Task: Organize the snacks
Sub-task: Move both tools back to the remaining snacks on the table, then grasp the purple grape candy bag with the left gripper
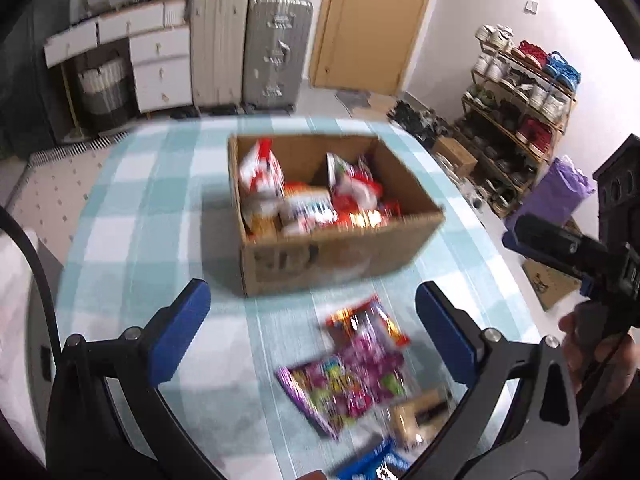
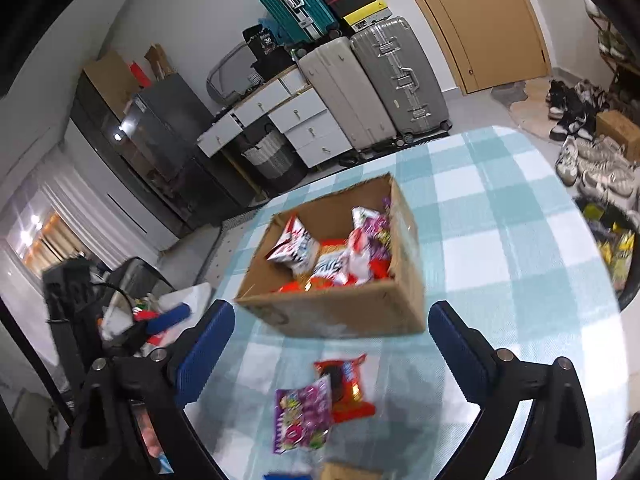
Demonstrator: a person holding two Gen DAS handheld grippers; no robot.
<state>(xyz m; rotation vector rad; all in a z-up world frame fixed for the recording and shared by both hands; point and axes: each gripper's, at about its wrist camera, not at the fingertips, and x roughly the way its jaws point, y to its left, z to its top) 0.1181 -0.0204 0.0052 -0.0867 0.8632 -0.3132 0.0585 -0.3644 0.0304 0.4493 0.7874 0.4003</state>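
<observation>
Hovering both empty grippers over loose snacks short of the box.

Your left gripper (image 1: 312,336) and right gripper (image 2: 332,352) both stand wide apart with nothing between the pads. The cardboard box (image 1: 340,256), already part-filled with packets, sits at 12 o'clock from each gripper on the checked surface (image 1: 140,208). The purple snack packet (image 1: 348,384) lies at 6 o'clock from the box, on the surface just below both sets of fingers, its long axis running roughly 10-to-4 in the left wrist view. The red packet (image 2: 346,388) touches it on the box side, partly overlapped. A tan packet (image 1: 420,412) and a blue one (image 1: 376,464) lie nearer you. In my judgement either gripper can reach the purple packet; the left appears slightly nearer. Motion blur limits finer reading.
</observation>
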